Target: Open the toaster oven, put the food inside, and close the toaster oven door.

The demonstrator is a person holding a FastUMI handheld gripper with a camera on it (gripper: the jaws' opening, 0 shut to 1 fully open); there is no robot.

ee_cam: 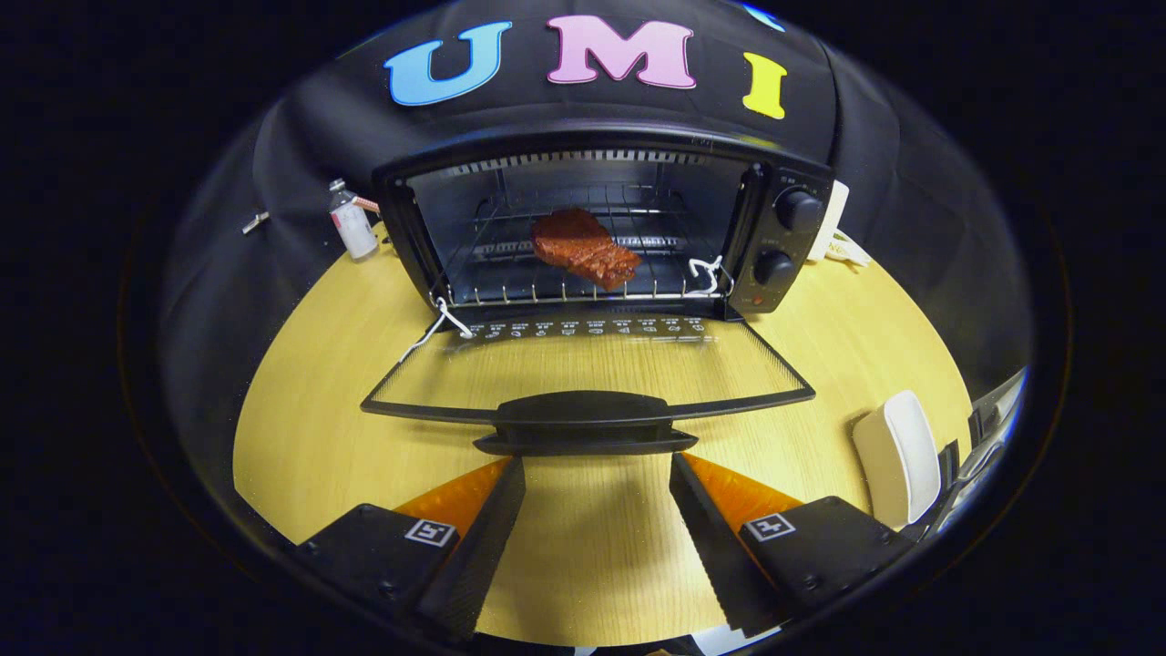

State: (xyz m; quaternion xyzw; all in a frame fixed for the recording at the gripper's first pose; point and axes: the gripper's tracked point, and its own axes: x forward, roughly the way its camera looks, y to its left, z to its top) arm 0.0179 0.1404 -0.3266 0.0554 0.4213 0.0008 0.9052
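Glass-fronted, the door [588,375] lay fully dropped on the desk [301,437], its handle [583,424] just ahead of the tongs [597,478], which stood wide and held nothing. The food [583,248] sat on the rack [565,290] inside the oven [601,228], its long axis slanting from back-left to front-right. Closing looked to be the step in hand: best to slip under the handle's middle and lift evenly, so the door swung up without twisting.
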